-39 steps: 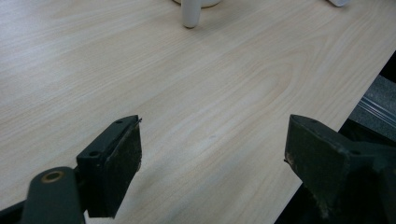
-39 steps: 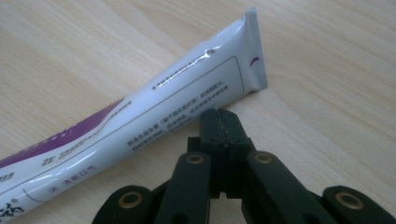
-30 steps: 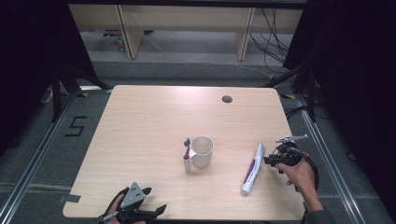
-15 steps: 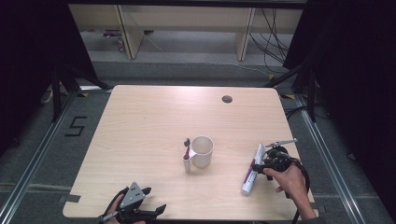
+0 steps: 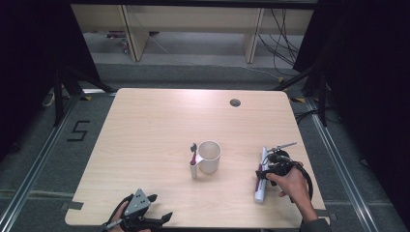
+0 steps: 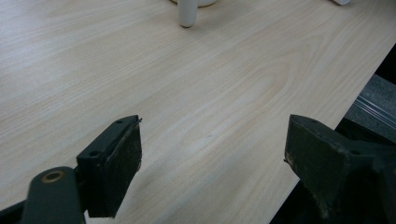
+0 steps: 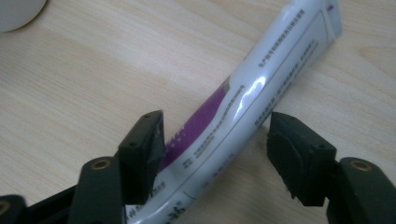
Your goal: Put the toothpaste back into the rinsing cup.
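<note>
- High view: the right tongs sit low at the right side of the counter, down over the toothpaste tube, which lies flat and points away from the person; the white mug stands near the middle, well apart from the tube, with a toothbrush upright against its left side; the left tongs rest at the near edge, far from all of it
- Left gripper view: the left tongs stand wide with nothing but bare counter between the jaws; the base of the toothbrush and a sliver of the mug show at the top edge
- Right gripper view: the right tongs have just been closing a little, and the toothpaste tube runs slantwise between the jaws; the left jaw looks to be touching or almost touching the purple print, while a clear gap remains at the right jaw, so no grip yet
- Judgement: the step in hand is taking hold of the tube; next the jaws need to close squarely across its flattened body, centred so it does not slip or swing sideways, before any lift
</note>
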Action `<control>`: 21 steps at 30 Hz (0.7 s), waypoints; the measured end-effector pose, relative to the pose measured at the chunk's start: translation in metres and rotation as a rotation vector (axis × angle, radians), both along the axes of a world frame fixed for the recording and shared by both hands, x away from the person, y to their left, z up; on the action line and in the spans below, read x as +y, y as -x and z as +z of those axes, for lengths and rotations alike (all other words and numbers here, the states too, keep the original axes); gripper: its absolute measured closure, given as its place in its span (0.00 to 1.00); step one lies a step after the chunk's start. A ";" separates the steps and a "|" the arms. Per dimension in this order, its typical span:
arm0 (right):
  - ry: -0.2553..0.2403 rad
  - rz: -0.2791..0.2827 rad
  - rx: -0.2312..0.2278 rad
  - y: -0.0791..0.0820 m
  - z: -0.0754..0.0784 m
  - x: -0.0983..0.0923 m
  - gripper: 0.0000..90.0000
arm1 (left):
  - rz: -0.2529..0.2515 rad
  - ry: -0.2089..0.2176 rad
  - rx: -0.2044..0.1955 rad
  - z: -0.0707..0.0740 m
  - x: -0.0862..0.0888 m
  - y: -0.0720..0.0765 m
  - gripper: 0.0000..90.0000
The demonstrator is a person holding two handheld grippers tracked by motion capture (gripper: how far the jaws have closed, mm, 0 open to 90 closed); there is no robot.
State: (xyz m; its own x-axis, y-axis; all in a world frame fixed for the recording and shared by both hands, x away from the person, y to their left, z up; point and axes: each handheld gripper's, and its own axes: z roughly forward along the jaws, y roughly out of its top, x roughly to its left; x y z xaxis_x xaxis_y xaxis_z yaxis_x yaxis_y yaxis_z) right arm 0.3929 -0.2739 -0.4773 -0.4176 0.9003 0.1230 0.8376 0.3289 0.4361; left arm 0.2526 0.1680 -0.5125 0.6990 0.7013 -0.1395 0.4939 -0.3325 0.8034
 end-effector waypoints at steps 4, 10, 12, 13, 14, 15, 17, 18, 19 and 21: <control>0.004 0.017 0.054 -0.003 -0.002 0.002 0.57 | -0.003 -0.001 0.001 0.000 0.000 0.000 0.21; 0.029 0.037 0.057 -0.006 -0.004 0.003 0.71 | -0.002 -0.004 0.000 0.000 0.000 0.000 0.21; 0.028 0.044 0.087 -0.007 -0.002 0.006 0.74 | -0.010 -0.017 -0.007 0.000 0.001 -0.001 0.21; 0.014 0.021 0.077 -0.006 -0.002 0.008 0.79 | -0.011 -0.017 -0.008 0.000 0.001 -0.001 0.21; 0.006 0.035 0.092 -0.006 0.000 0.009 0.82 | -0.007 -0.014 -0.003 0.000 0.000 0.000 0.21; 0.024 0.058 0.069 -0.007 -0.001 0.009 0.84 | -0.009 -0.023 -0.006 0.001 0.001 -0.001 0.21; 0.060 0.094 0.078 -0.009 -0.001 0.009 0.84 | -0.009 -0.013 -0.009 0.000 0.001 -0.001 0.21; 0.061 0.091 0.085 -0.009 -0.001 0.011 0.84 | -0.011 -0.017 -0.009 0.000 0.001 -0.001 0.21; 0.070 0.079 0.085 -0.009 -0.001 0.013 0.84 | -0.011 -0.017 -0.009 0.000 0.001 -0.001 0.21; 0.093 0.115 0.095 -0.011 -0.001 0.014 0.84 | -0.007 0.000 -0.006 0.000 0.000 0.000 0.21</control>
State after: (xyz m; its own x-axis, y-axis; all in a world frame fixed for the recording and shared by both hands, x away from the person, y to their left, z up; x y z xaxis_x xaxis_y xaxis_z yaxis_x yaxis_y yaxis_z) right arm 0.4043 -0.2602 -0.4780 -0.5093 0.8564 0.0848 0.8279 0.4607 0.3199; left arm 0.2528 0.1675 -0.5127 0.7050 0.6963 -0.1351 0.4865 -0.3361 0.8064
